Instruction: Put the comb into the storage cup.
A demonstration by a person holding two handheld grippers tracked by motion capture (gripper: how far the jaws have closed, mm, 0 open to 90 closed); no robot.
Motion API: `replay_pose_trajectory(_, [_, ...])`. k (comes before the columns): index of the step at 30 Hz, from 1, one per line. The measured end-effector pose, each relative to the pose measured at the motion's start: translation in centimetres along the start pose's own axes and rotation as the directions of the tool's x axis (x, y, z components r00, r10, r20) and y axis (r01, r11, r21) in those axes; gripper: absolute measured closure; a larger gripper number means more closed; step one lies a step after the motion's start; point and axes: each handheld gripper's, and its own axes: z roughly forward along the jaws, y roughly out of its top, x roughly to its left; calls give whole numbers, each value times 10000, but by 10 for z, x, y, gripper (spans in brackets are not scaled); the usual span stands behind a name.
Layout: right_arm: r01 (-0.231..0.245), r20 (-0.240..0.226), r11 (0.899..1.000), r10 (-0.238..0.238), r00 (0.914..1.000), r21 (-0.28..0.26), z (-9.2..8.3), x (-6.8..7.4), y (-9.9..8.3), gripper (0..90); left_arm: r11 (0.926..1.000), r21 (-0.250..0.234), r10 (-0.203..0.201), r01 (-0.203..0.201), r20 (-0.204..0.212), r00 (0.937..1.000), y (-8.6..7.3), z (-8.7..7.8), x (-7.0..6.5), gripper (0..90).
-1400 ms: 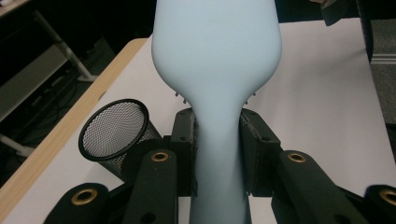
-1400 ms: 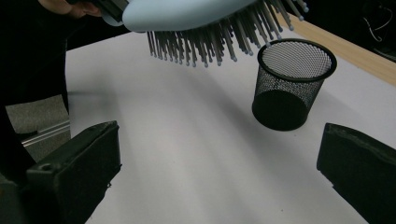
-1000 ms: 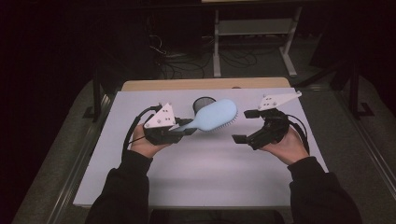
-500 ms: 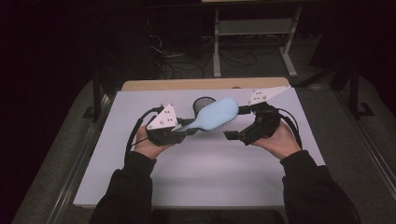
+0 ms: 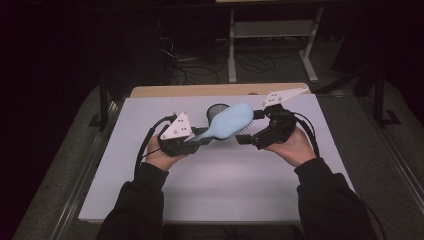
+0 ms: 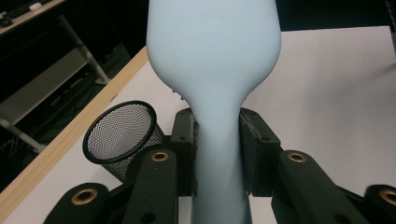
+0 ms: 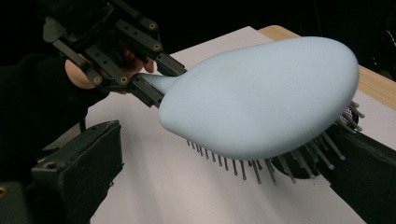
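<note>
While the high view is looking down, the left tongs (image 5: 200,141) are squeezing the blue brush (image 5: 231,120) above the desk (image 5: 210,200). Its handle (image 6: 219,154) is sitting tight between the jaws, a mesh cup (image 6: 119,133) at nine o'clock. Right tongs (image 7: 224,186) are gaping wide around the brush head (image 7: 261,93).

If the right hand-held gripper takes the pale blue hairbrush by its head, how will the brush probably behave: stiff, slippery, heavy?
The pale blue hairbrush probably stays stiff: held only by its handle in the left hand-held gripper, it juts out without sagging. Its smooth, rounded back looks slippery, so jaws may slide there. The thin bristles underneath could bend if squeezed.
</note>
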Motion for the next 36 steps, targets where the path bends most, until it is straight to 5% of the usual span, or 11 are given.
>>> replay_pose_trajectory(10, [-1041, 154, 9922, 1054, 9943, -685, 5, -10, 8, 173, 9998, 110, -128, 134, -528, 9985, -3, 1, 1, 697])
replay_pose_trajectory(14, [-1258, 390, 9895, 1287, 9909, -711, 5, -13, 11, 297, 9999, 92, -105, 111, -668, 9977, -4, 0, 0, 697])
replay_pose_trajectory(21, [-1992, 481, 9784, 2019, 9782, -555, 6, -14, 18, 348, 9998, 185, -68, 85, -928, 9957, -5, 3, -2, 697])
replay_pose_trajectory(29, [-3086, -476, 9480, 3056, 9510, -780, 2, -21, 20, 479, 9996, 157, -221, 237, -942, 9953, -8, 4, -2, 697])
replay_pose_trajectory(36, [-3153, -1109, 9457, 3059, 9456, -795, 2, -16, 27, 559, 9992, 212, -317, 338, -919, 9953, -11, 6, -1, 698])
